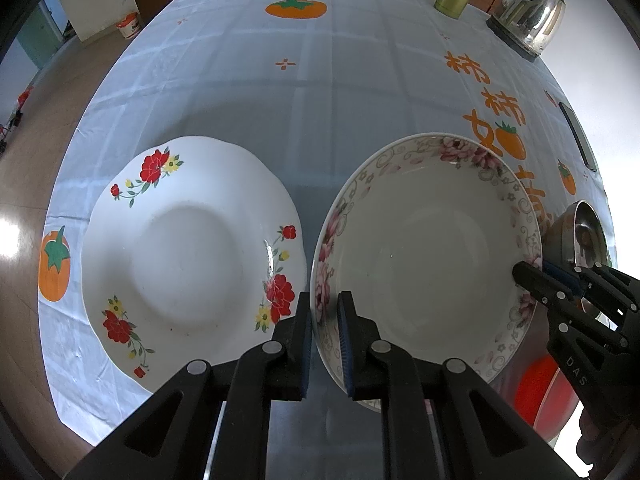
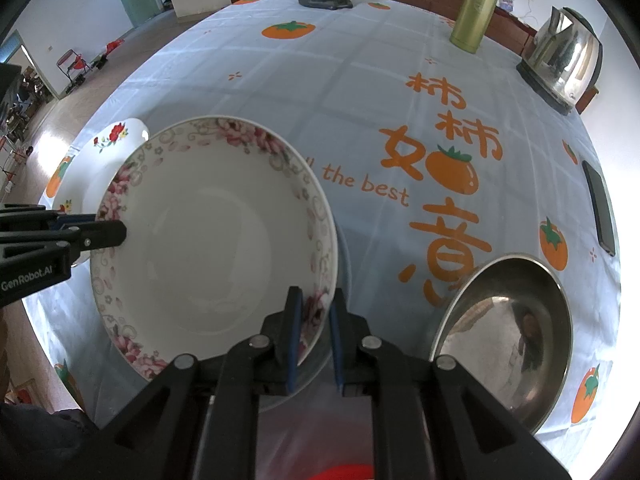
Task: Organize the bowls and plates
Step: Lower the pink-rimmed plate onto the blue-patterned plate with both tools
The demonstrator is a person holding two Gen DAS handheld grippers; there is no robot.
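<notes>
Presently, the worktop (image 2: 320, 92) carries a pale checked cloth printed with orange persimmons and orange lettering.

The pink-flowered bowl (image 1: 424, 248) is the item in hand. It sits near the front edge of the worktop, between the other two dishes, and is gripped at opposite sides of its rim. In the right wrist view its far side is raised toward the camera, so it appears tilted; whether its base touches the cloth cannot be told.

The red-flowered plate (image 1: 188, 248) lies flat on the cloth just beside the bowl, on the left tool's side, its rim close to the bowl's rim.

The steel bowl (image 2: 504, 336) stands on the cloth on the other side, near the front edge and apart from the flowered bowl.

A steel kettle (image 2: 564, 68), a green flask (image 2: 474, 16) and a dark phone (image 2: 600, 208) occupy the far and right margins of the worktop, well clear of the dishes.

The left tool (image 1: 324, 336) is clenched on the bowl's rim, one blue pad inside the wall and one outside.

The right tool (image 2: 314, 340) is likewise clenched on the opposite rim, with the flowered edge between its pads.
</notes>
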